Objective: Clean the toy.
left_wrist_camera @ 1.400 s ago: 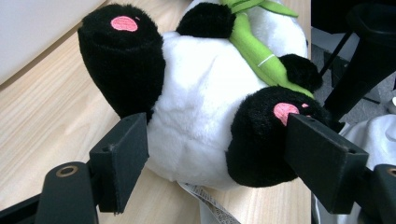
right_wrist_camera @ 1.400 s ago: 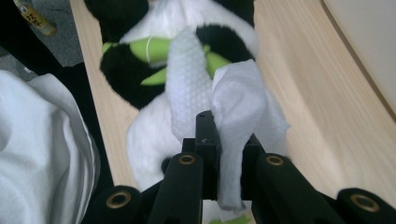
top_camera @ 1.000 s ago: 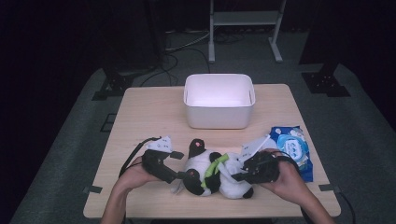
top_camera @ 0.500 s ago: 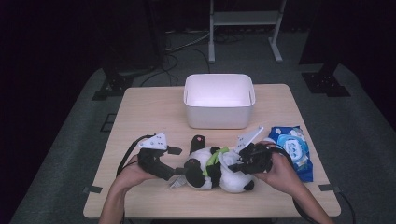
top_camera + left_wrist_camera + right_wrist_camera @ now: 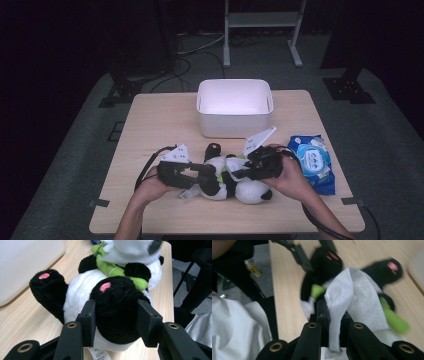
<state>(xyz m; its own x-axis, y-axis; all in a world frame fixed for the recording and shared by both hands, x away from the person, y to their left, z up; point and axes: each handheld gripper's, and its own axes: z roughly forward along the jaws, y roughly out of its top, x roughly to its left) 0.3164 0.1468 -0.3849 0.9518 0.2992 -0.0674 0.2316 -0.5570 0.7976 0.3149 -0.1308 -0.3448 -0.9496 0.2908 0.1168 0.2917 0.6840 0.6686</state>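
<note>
Your left gripper (image 5: 113,315) pinches one black leg of the plush panda (image 5: 231,181), its jaws pressed against both sides of the foot with the pink pad. The panda lies on its back near the front edge of the wooden table (image 5: 150,120), in front of the white bin (image 5: 234,107). Your right gripper (image 5: 332,322) clamps a white wet wipe (image 5: 352,297) that drapes over the panda's belly. The blue wipes pack (image 5: 312,162) lies just right of your right hand.

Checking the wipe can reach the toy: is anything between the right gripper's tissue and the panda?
Nothing visible. The right gripper is shut on the tissue, which hangs right against the panda. The left gripper clamps the panda's leg, off to one side.
</note>
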